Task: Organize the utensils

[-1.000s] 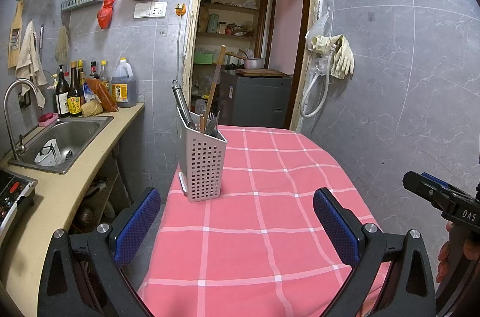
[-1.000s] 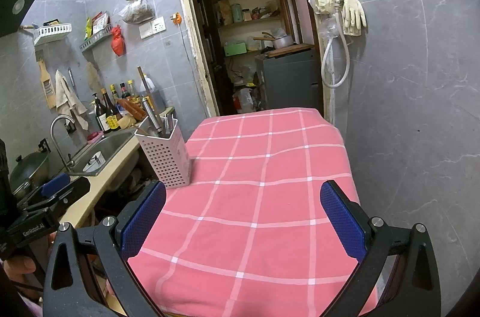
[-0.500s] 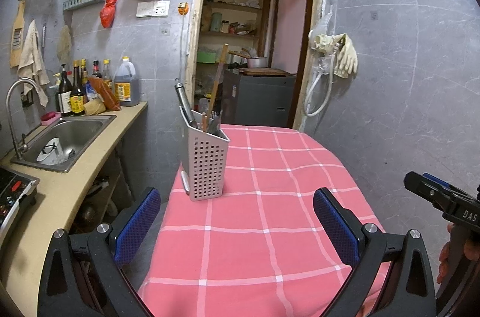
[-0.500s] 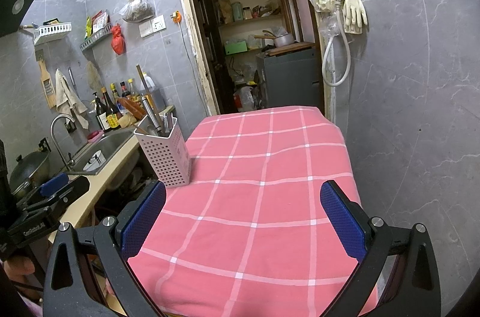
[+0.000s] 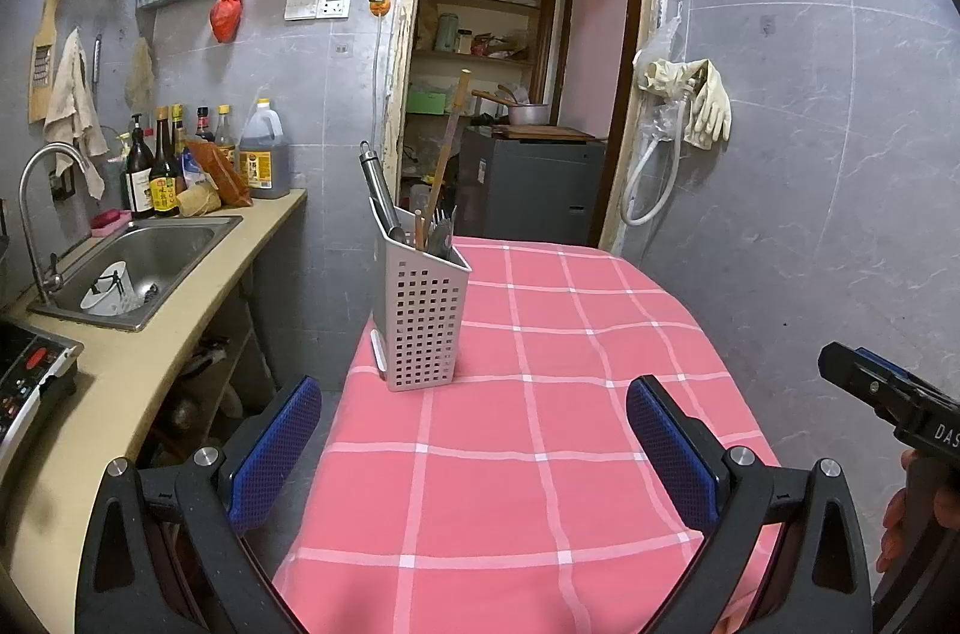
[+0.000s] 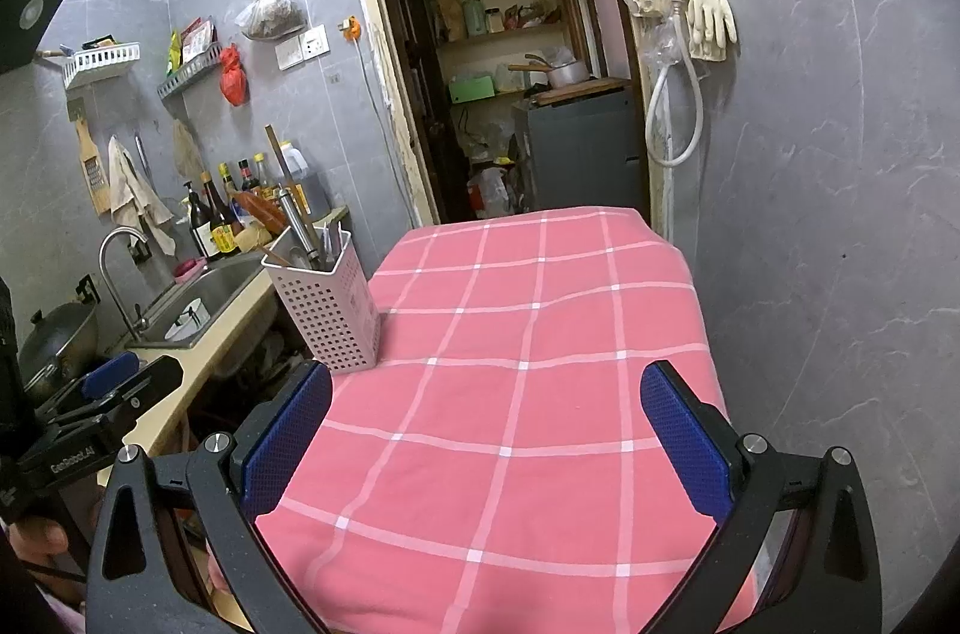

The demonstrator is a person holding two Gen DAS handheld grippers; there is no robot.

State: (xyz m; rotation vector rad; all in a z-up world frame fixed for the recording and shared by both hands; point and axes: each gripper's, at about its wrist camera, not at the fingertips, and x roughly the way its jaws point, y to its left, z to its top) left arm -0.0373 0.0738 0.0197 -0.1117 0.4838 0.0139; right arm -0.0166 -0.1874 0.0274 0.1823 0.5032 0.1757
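Mostly bare tablecloth [image 5: 540, 454], holder [image 5: 420, 316] at edge

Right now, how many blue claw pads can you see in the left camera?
2: one pad at the lower left beside the tablecloth edge, one pad at the lower right over it. The right claw's pads are mostly hidden.

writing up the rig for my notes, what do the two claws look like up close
Both match: the left claw and right claw are black plastic frames with triangular cut-outs and silver screw heads, each carrying two flat fingers faced with textured blue pads. Seen from the side, the left claw's body bears white lettering, as does the right's, which reads "DAS". No cables or sleeves show.
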